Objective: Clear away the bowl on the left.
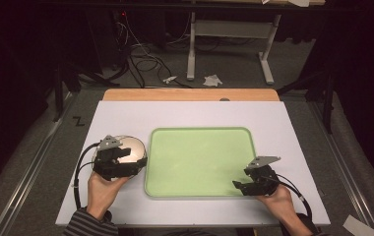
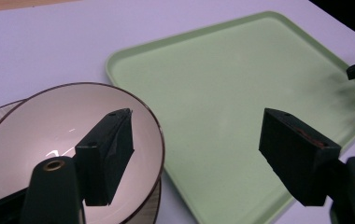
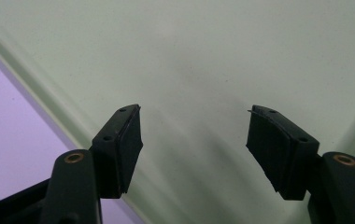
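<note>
My left claw (image 1: pixel 121 160) hangs spread over the stacked bowls (image 2: pixel 35 135) beside the green tray (image 1: pixel 200 162) (probably lining up a rim grip); my right claw (image 1: pixel 246 184), also spread, waits above the tray's corner.

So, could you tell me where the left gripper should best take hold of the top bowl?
Probably the thin rim of the top bowl, on the side nearest the green tray. The bowl sits upright and nested in another, so only its edge is exposed. The left gripper is open, one jaw already over the inside.
</note>
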A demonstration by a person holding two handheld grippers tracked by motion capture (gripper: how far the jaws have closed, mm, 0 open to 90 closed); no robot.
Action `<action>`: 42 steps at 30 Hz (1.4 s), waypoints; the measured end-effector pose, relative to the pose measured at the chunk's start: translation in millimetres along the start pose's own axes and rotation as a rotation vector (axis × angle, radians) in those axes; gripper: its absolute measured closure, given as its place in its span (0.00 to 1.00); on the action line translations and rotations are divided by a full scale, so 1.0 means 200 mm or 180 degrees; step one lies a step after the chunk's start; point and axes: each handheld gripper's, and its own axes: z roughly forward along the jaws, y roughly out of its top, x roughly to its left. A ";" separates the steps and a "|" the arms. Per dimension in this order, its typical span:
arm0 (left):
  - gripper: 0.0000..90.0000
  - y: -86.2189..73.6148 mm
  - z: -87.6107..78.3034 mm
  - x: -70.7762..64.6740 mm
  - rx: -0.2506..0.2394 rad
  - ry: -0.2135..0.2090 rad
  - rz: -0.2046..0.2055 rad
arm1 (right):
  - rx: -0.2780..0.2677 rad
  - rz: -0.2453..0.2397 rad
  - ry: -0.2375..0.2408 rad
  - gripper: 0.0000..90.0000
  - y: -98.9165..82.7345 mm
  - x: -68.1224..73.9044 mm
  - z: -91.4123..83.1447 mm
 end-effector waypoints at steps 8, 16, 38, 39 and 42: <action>0.30 0.00 -0.03 0.06 -0.0023 0.0111 -0.0180 | 0.0003 -0.0008 0.0004 0.41 0.00 0.00 0.00; 0.30 -0.01 -0.04 0.11 0.0020 0.0217 -0.0246 | 0.0014 -0.0027 -0.0013 0.41 0.00 0.01 0.00; 0.32 -0.04 -0.07 0.30 0.0114 0.0701 -0.0528 | 0.0050 -0.0014 -0.0032 0.41 0.00 0.01 0.01; 0.32 -0.04 -0.07 0.31 0.0123 0.0715 -0.0544 | 0.0060 -0.0010 -0.0022 0.41 0.00 0.00 0.01; 0.33 -0.05 -0.05 0.33 0.0181 0.0763 -0.0597 | 0.0045 -0.0014 -0.0017 0.41 0.00 0.01 0.01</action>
